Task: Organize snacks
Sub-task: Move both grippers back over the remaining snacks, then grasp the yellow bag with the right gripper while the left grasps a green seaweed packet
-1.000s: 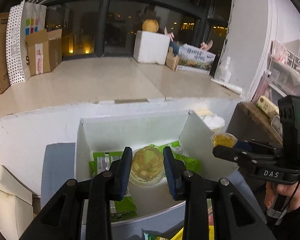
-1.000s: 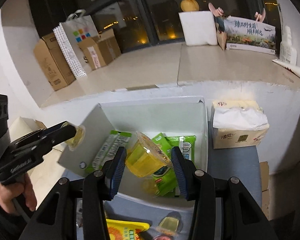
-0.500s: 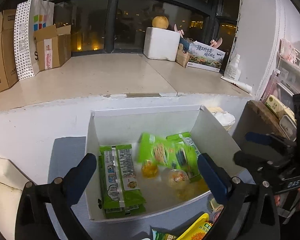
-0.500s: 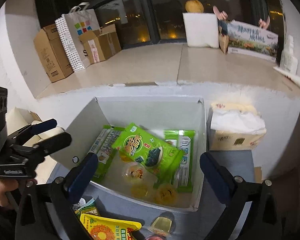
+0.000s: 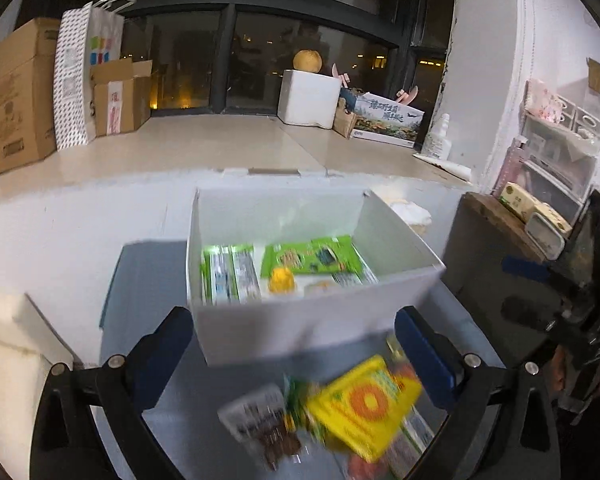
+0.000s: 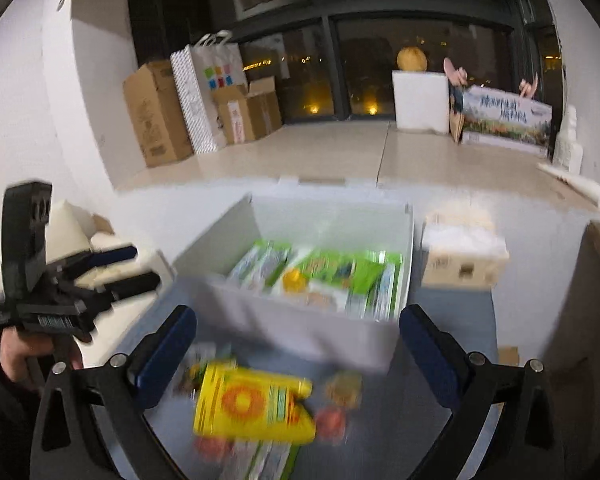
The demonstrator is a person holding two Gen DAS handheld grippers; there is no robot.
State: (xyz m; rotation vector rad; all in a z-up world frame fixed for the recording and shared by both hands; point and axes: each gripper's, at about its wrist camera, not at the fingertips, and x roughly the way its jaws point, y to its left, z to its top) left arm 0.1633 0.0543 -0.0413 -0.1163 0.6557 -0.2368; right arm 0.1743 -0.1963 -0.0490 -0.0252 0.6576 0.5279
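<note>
Grey tabletop (image 5: 148,280): one white box (image 5: 312,320), one yellow packet (image 6: 256,408), both grippers' fingers (image 5: 160,356) wide apart, empty.

Ahead of my tongs ran a pale stone ledge (image 5: 204,148) under dark night windows (image 5: 300,52), cardboard boxes (image 5: 20,92) stacked far left, a white wall (image 5: 484,80) far right.

Jelly cups dropped, both grippers pulled back

The left gripper (image 5: 296,344) and right gripper (image 6: 296,340), jaws sprung wide and empty, have retreated from the white bin (image 5: 312,332); a yellow jelly cup (image 5: 282,280) now lies inside.
</note>
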